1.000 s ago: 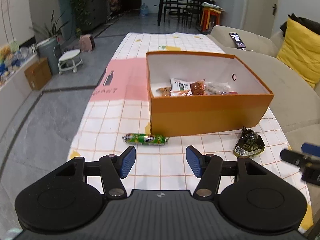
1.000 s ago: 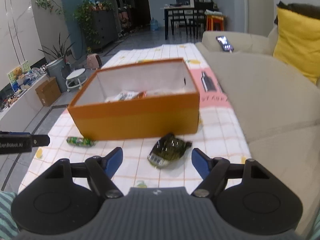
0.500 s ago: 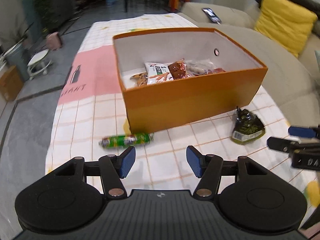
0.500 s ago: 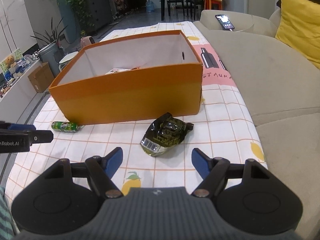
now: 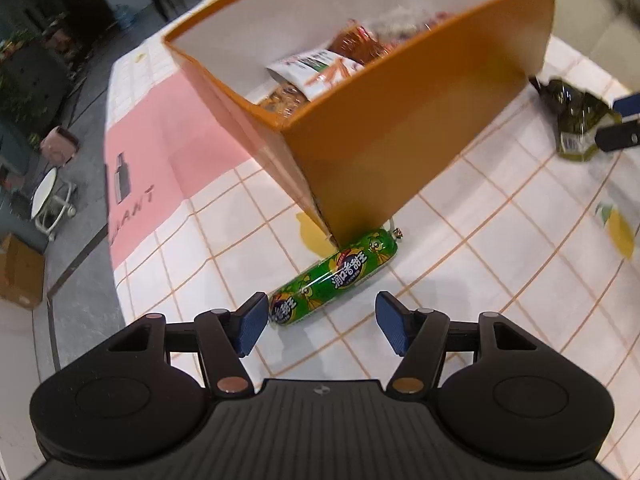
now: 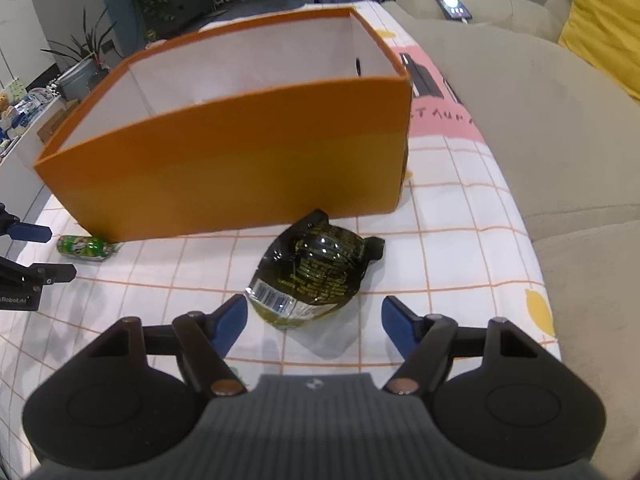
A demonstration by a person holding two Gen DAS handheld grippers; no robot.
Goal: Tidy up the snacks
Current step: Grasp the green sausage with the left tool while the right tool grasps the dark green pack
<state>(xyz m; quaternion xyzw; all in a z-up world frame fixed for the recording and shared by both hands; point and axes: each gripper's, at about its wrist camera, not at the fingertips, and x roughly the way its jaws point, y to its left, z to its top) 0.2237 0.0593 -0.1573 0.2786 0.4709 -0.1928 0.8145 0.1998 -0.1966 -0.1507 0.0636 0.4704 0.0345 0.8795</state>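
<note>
An orange box (image 5: 420, 120) stands on the checked tablecloth with several snack packs (image 5: 316, 68) inside. A green sausage stick (image 5: 336, 276) lies at the box's near corner. My left gripper (image 5: 320, 326) is open just in front of it, its left fingertip near the stick's end. A dark green crumpled snack pack (image 6: 312, 272) lies in front of the box (image 6: 240, 152). My right gripper (image 6: 314, 324) is open just short of the pack. The sausage stick (image 6: 84, 247) and the left gripper's fingers (image 6: 36, 254) show at the left of the right wrist view.
A beige sofa (image 6: 560, 120) with a yellow cushion (image 6: 604, 20) and a phone (image 6: 450, 2) runs along the table's right side. The table's left edge drops to the floor, where a cardboard box (image 5: 20, 272) and a small white stool (image 5: 50, 196) stand.
Both grippers have moved forward and down toward the table. The left one has closed in on the sausage stick, the right one on the dark pack. Both stayed open.
</note>
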